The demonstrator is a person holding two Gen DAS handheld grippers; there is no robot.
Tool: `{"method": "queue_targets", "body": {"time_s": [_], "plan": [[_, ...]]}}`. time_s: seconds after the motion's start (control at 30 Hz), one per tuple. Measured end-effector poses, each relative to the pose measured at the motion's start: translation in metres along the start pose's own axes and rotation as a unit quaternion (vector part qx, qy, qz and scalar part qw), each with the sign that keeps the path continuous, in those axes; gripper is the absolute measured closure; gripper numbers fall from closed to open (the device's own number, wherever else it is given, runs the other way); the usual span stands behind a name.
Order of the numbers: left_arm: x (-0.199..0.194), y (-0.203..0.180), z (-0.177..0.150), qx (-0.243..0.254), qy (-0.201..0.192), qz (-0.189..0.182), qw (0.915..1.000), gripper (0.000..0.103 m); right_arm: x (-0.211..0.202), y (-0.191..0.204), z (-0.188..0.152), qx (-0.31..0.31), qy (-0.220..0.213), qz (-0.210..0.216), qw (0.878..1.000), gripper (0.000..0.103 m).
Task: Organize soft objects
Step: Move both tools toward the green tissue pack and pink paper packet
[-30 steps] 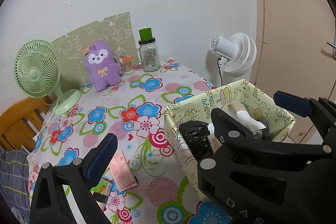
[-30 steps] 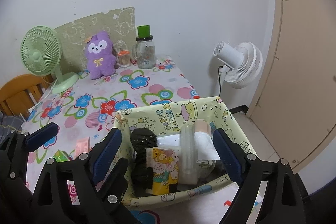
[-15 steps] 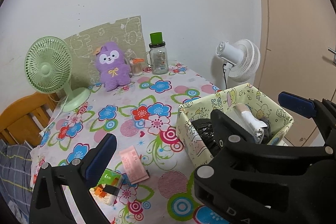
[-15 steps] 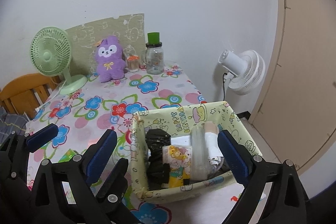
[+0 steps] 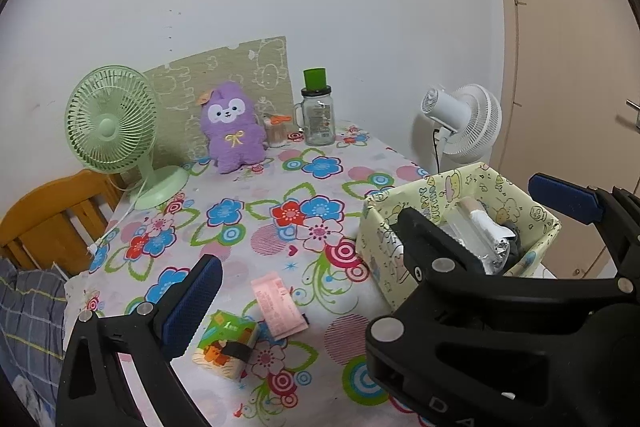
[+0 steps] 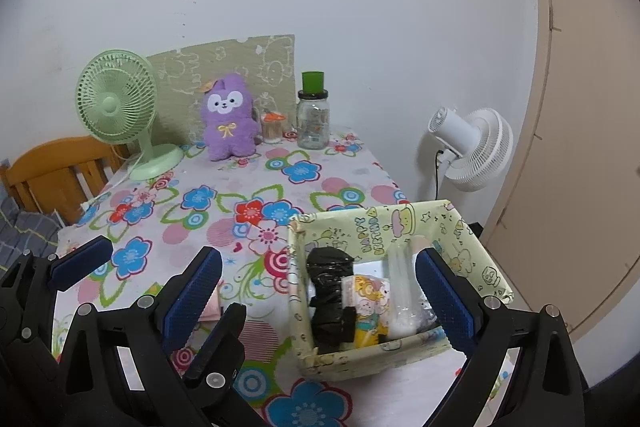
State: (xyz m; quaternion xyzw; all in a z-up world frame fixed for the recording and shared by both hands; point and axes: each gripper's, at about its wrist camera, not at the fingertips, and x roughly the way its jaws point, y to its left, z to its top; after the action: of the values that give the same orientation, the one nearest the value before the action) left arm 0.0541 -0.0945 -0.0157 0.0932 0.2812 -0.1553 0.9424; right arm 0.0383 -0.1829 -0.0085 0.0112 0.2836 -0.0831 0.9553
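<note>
A yellow cartoon-print box (image 6: 472, 239) (image 5: 376, 227) stands at the table's front right and holds a black bag (image 6: 328, 291), a cartoon pack (image 6: 366, 307) and a clear roll (image 5: 484, 231). A pink packet (image 5: 276, 303) and a green tissue pack (image 5: 224, 343) lie on the floral cloth to its left. A purple plush (image 5: 234, 127) (image 6: 228, 115) sits at the back. My left gripper (image 5: 380, 251) is open and empty above the table front. My right gripper (image 6: 320, 299) is open and empty, its fingers on either side of the box front.
A green desk fan (image 5: 116, 123) stands back left. A glass jar with a green lid (image 5: 318, 115) and a small toothpick jar (image 5: 276, 131) stand at the back. A white fan (image 6: 472, 147) and a door are off the right edge. A wooden headboard (image 5: 48, 219) is left.
Both grippers have pulled back and up from the box. The green tissue pack has come into the left wrist view. Both stay open and empty.
</note>
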Motion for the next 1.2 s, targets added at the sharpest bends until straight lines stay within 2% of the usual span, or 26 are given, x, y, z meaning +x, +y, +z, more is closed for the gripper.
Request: {"method": "queue_targets", "body": {"time_s": [0.7, 1.2], "plan": [[-0.02, 0.039, -0.019, -0.026, -0.006, 0.012, 0.9996, 0.0, -0.014, 0.044, -0.007, -0.02, -0.013, 0.017, 1.0, 0.002], [-0.014, 0.065, -0.032, -0.048, 0.005, 0.023, 0.9986, 0.0, -0.005, 0.072, -0.014, -0.035, -0.012, 0.035, 0.999, 0.001]]}}
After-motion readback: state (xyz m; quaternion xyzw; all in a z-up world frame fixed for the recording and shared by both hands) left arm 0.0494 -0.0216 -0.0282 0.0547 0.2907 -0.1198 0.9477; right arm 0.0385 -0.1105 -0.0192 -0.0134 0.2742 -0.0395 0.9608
